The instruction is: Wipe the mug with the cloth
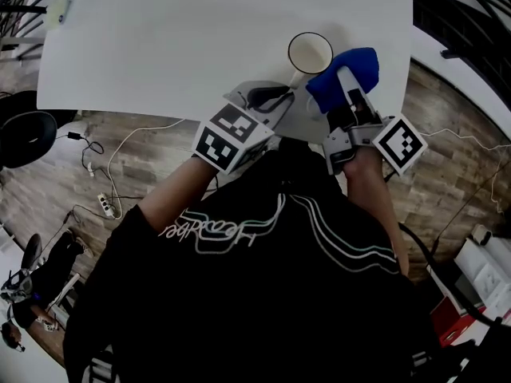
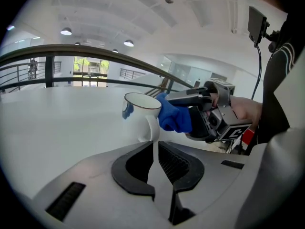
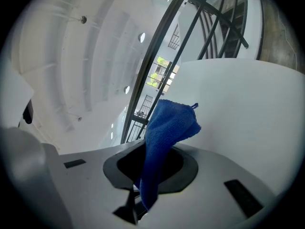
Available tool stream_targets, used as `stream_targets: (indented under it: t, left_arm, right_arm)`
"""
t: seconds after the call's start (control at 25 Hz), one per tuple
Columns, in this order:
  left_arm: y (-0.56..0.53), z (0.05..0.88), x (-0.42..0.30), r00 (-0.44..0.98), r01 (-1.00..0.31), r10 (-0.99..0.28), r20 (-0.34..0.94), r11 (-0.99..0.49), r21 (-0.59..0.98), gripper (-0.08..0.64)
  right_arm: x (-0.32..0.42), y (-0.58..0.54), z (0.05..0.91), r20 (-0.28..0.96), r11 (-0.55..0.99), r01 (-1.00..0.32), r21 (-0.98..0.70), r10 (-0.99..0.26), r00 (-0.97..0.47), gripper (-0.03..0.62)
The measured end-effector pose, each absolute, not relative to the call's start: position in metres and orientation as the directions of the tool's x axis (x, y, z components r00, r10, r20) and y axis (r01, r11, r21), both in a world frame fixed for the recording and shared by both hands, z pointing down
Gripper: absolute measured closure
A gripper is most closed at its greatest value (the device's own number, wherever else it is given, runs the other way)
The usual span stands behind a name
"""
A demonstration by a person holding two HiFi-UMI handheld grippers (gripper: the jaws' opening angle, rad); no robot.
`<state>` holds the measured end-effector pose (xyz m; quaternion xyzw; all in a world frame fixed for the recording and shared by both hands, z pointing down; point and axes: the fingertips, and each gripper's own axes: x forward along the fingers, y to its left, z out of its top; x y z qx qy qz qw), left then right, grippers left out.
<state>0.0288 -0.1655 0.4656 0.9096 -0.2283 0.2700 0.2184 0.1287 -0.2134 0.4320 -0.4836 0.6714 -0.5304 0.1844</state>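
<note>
A white mug [image 1: 310,53] with a thin dark rim stands near the front right of the white table [image 1: 160,46]. My left gripper [image 1: 275,98] is shut on the mug's handle [image 2: 153,128], which runs as a thin white strip between the jaws. My right gripper [image 1: 345,82] is shut on a blue cloth [image 1: 345,72]. In the left gripper view the blue cloth [image 2: 174,116] presses against the right side of the mug [image 2: 142,109]. The right gripper view shows only the cloth [image 3: 164,137] hanging out of the jaws; the mug is out of its sight.
The table's front edge [image 1: 144,112] runs just before the person's body. A power strip [image 1: 104,203] and cables lie on the wooden floor at left, beside a black chair [image 1: 24,134]. A small pale object [image 1: 60,10] sits at the table's far left corner.
</note>
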Motion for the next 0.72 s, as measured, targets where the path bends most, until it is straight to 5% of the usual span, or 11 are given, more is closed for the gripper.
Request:
stream_targets:
  t: [0.72]
  left_arm:
    - [-0.157,0.461,0.036,0.771,-0.523,-0.298,0.562,-0.800,0.293,0.523]
  right_arm:
    - [0.138,-0.208,0.474,0.495,-0.105,-0.674,-0.731,-0.762,-0.418,0.541]
